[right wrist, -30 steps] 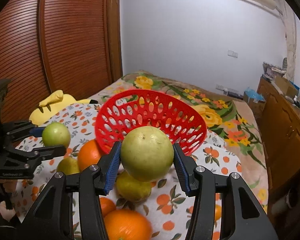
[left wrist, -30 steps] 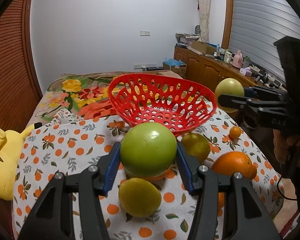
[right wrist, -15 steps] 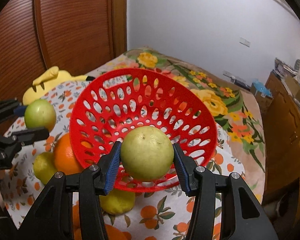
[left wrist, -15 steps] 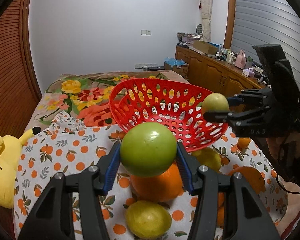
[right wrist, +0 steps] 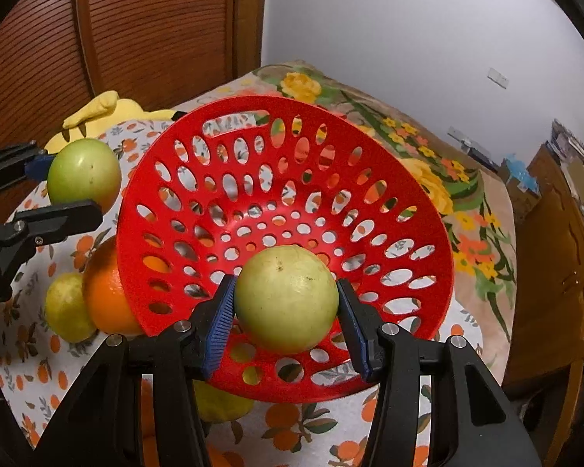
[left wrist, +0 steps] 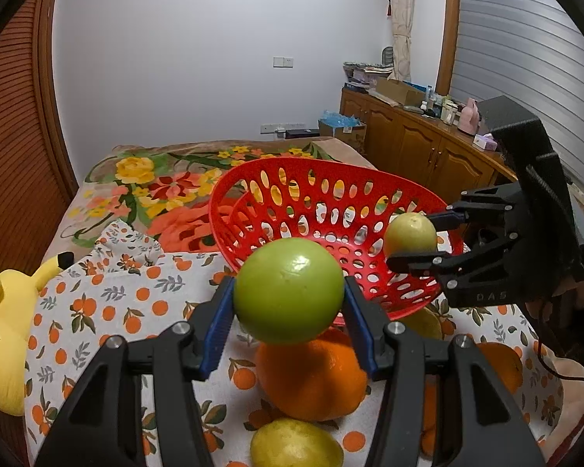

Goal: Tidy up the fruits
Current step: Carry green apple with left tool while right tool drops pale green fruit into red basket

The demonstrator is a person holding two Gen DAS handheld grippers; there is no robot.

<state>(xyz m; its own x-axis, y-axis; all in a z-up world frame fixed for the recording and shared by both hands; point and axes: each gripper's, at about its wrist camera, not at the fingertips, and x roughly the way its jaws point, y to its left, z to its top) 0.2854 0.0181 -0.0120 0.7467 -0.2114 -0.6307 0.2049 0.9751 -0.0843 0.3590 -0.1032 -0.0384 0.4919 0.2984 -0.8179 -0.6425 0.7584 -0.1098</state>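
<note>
My left gripper [left wrist: 288, 311] is shut on a bright green apple [left wrist: 289, 290], held above the cloth just in front of the red perforated basket [left wrist: 331, 179]. My right gripper [right wrist: 286, 321] is shut on a pale yellow-green apple [right wrist: 286, 297], held over the near inside of the basket [right wrist: 198, 116], which holds no fruit. In the left wrist view the right gripper [left wrist: 420, 239] shows with its apple [left wrist: 409, 233] at the basket's right rim. In the right wrist view the left gripper [right wrist: 64, 181] shows with the green apple [right wrist: 83, 173] left of the basket.
An orange [left wrist: 311, 381] and a yellow-green fruit [left wrist: 294, 443] lie on the orange-print cloth [left wrist: 109, 303] below my left gripper; another orange [left wrist: 502, 366] lies at right. A yellow plush toy [left wrist: 0, 330] sits at the left edge. Wooden cabinets [left wrist: 420, 144] stand at right.
Both grippers moved toward the basket with their apples. The right gripper went from in front of the basket to over its inside; the left came up to its near rim.
</note>
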